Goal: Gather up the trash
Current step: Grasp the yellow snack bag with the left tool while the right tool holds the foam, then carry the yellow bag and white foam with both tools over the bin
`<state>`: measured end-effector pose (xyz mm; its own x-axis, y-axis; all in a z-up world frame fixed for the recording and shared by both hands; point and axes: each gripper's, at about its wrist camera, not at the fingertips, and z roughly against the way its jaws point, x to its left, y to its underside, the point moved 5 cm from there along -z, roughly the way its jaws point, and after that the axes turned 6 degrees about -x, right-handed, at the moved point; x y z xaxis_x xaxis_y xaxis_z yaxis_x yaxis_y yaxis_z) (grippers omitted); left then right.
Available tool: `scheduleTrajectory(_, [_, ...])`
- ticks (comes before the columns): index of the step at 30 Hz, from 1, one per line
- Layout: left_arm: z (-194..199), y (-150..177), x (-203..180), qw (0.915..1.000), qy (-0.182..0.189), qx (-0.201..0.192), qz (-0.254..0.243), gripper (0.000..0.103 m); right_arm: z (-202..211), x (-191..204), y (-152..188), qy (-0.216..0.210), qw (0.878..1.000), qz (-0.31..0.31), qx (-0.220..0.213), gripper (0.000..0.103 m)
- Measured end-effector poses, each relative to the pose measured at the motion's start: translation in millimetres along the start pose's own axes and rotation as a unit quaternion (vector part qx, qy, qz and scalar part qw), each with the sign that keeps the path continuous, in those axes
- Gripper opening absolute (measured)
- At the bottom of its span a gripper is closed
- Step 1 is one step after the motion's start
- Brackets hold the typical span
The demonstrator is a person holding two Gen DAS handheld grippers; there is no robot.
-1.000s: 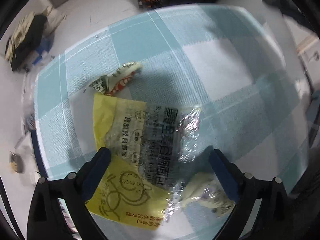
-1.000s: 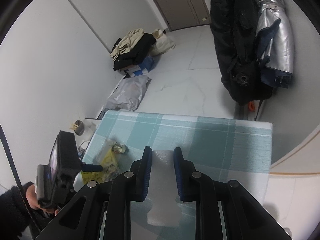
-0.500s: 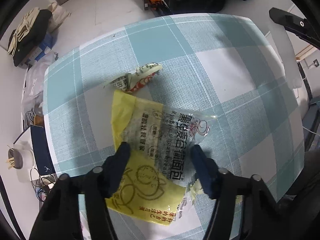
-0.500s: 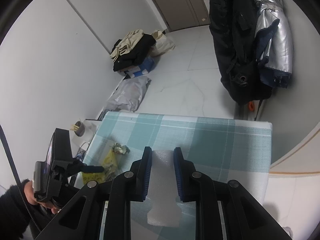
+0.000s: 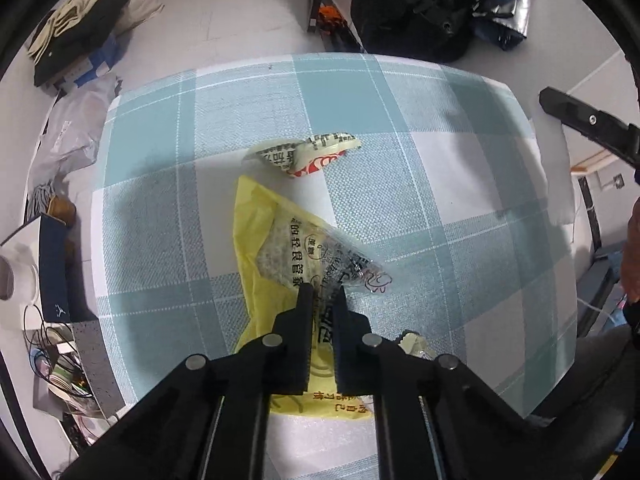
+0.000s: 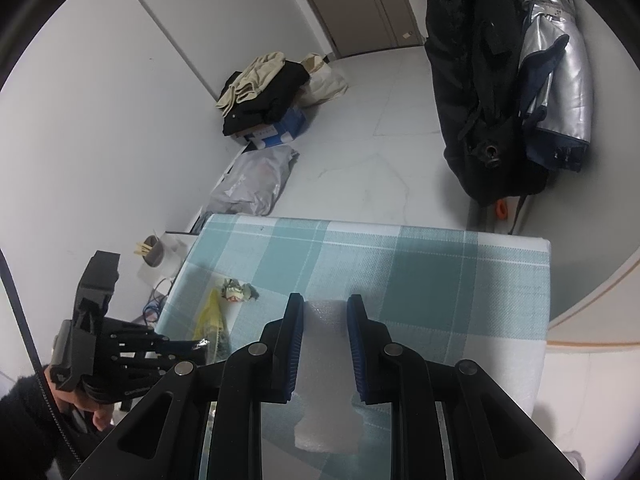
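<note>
A yellow and clear plastic wrapper with black print lies on the blue and white checked tablecloth, pinched into a fold. My left gripper is shut on the wrapper's clear part. Just beyond it lies a crumpled wrapper printed in red and white. A small pale scrap shows beside my right finger. In the right wrist view my right gripper is shut on a white foam piece held over the cloth, and the left gripper holds the yellow wrapper at the left.
Left of the table stand a cup with sticks, a navy box and tangled cables. On the floor lie a grey plastic bag and piled clothes. Dark jackets hang at the back right.
My left gripper's jaws went from wide open either side of the yellow wrapper to shut on it, bunching it up, and the hand drew back a little. The right gripper and its foam stayed still.
</note>
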<state>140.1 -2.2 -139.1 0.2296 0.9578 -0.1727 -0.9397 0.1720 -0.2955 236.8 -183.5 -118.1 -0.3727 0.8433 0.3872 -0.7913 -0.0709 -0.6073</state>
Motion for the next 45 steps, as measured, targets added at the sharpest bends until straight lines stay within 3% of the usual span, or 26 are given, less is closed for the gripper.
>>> scheduleTrajectory(12, [38, 1, 8, 0.9972, 0.02, -0.061, 0.038, 0.003, 34, 19, 9, -0.018, 0.999, -0.006, -0.043, 0.021])
scheduleTrajectory(17, [59, 3, -6, 0.9941, 0.031, -0.1, 0.028, 0.003, 58, 40, 19, -0.023, 0.998, 0.011, -0.063, 0.021])
scheduleTrajectory(31, [126, 25, -47, 0.9771, 0.069, -0.201, 0.016, 0.003, 121, 75, 64, -0.016, 0.993, 0.014, -0.113, 0.021])
scheduleTrajectory(45, [158, 41, -63, 0.963, 0.098, -0.25, 0.02, 0.003, 163, 86, 78, -0.006, 0.989, 0.019, -0.146, 0.021])
